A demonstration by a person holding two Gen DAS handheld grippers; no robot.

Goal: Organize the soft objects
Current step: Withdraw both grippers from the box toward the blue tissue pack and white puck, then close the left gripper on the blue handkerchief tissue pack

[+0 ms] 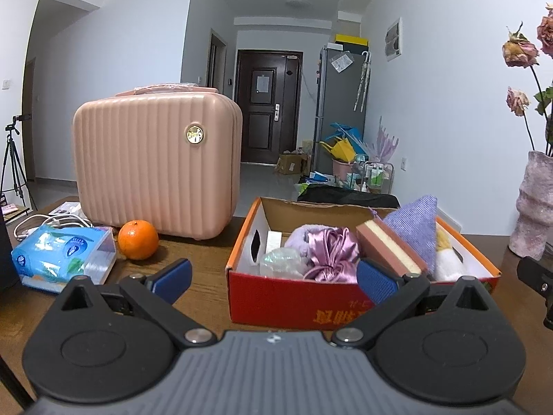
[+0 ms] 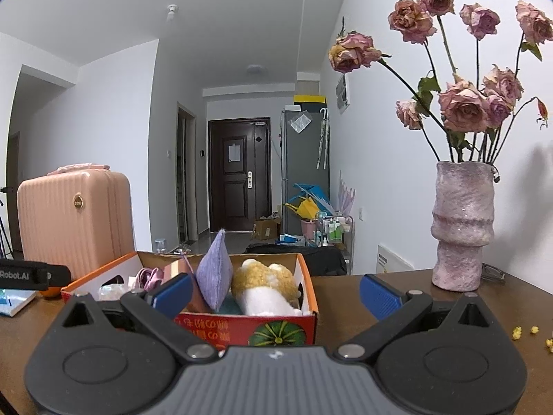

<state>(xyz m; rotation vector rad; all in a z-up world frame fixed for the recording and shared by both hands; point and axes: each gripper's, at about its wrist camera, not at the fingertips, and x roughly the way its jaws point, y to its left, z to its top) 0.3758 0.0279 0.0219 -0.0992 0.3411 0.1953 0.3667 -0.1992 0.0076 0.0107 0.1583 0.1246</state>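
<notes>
Nearest the lens, the left tool (image 1: 273, 278) hangs low over the table (image 1: 200, 269), its blue fingers spread wide and holding nothing. The right tool (image 2: 276, 294) is equally wide open and empty. Both face a red cardboard box (image 1: 293, 299) at 12 o'clock. Packed upright inside it, seemingly to save room, are a purple cloth (image 1: 413, 230), a sponge (image 1: 390, 247), a satin pouch (image 1: 333, 254) and a plush toy (image 2: 266, 285). At 10 o'clock from the left tool sit a tissue pack (image 1: 62, 256) and an orange (image 1: 138, 239) before a pink case (image 1: 155, 162). A vase of dried roses (image 2: 461, 228) stands at 2 o'clock from the right tool. The sorting looks largely done, with the soft things already in the box.
</notes>
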